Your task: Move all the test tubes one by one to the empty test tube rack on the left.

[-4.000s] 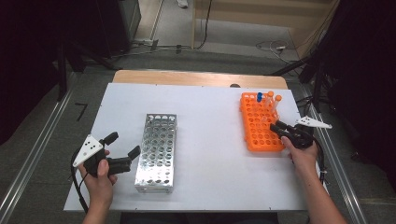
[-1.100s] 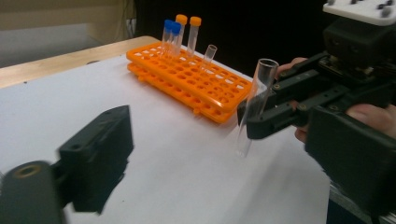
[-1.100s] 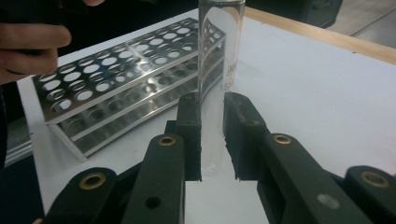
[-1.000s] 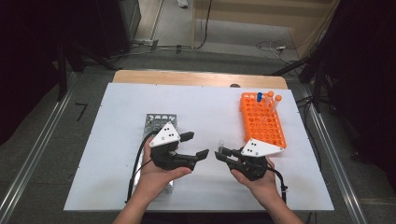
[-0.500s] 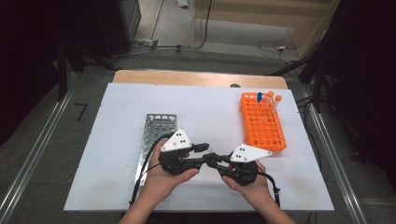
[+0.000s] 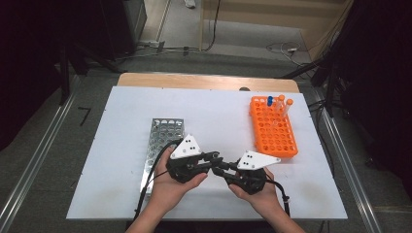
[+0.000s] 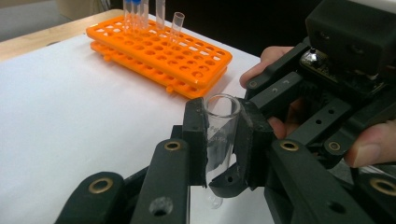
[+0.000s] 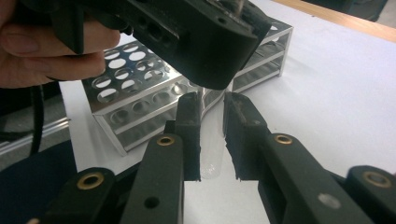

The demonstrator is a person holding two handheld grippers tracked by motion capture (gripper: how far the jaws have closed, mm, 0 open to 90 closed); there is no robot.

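Between the two grippers, near the front edge of the white table, a clear glass test tube is held upright, open mouth up.

Left gripper: jaws have just been closing and are now clamped on the test tube. In the left gripper view both pads are seen pressed against the tube's upper half, just below the rim; the rounded bottom hangs below the pads. Faint pale printing is visible on the tube wall between the pads, too blurred to be read.

Right gripper: jaws stand close together around the lower part of the same test tube, under the left gripper's jaws. Jaws have just been opening slightly; in the right gripper view a sliver of gap seems visible beside the right pad, and contact at the left pad cannot be told for sure.

In the high view the two gripper tips meet nose to nose, left gripper from the left, right gripper from the right; the tube itself is too small to be made out there.

Orange rack is set well beyond the right gripper, with a few tubes standing at its far end, one blue-capped. Metal rack lies just behind and beside the left gripper, partly under the left hand. No readable brand or label is seen on either rack or gripper.
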